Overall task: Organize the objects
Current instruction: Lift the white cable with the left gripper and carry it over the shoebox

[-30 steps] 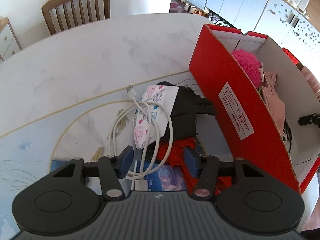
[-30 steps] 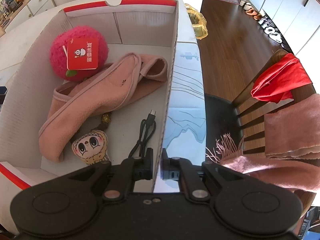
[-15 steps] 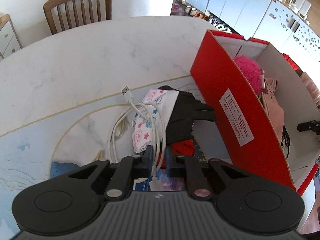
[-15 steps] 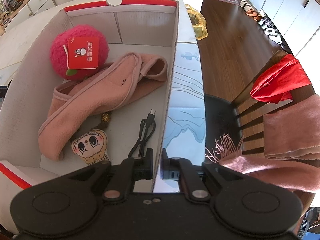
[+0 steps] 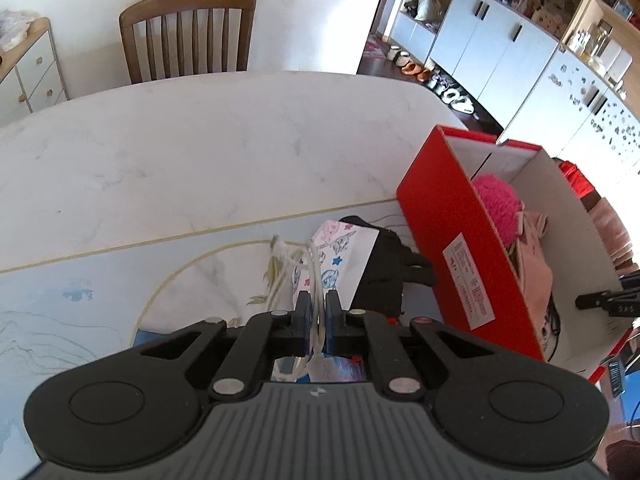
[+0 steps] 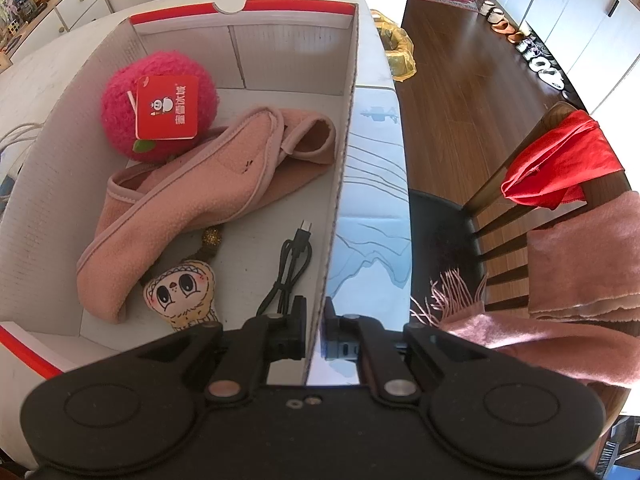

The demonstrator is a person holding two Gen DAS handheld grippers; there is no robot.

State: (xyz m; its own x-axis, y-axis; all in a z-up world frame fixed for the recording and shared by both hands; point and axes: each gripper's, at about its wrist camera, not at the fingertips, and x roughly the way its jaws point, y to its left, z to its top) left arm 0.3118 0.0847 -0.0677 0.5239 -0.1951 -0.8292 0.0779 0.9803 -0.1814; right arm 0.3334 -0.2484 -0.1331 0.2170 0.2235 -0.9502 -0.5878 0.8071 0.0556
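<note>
Fingers of the left gripper (image 5: 315,320) are closed on the limp white cable (image 5: 310,276); the box wall (image 6: 340,184) is clamped by the right gripper (image 6: 316,330).

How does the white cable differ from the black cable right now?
The white cable is off-white and pinched in the shut left gripper, outside the red box; the black cable is dark, ungripped, lying loose on the box floor beside the plush doll. Both are looped.
</note>
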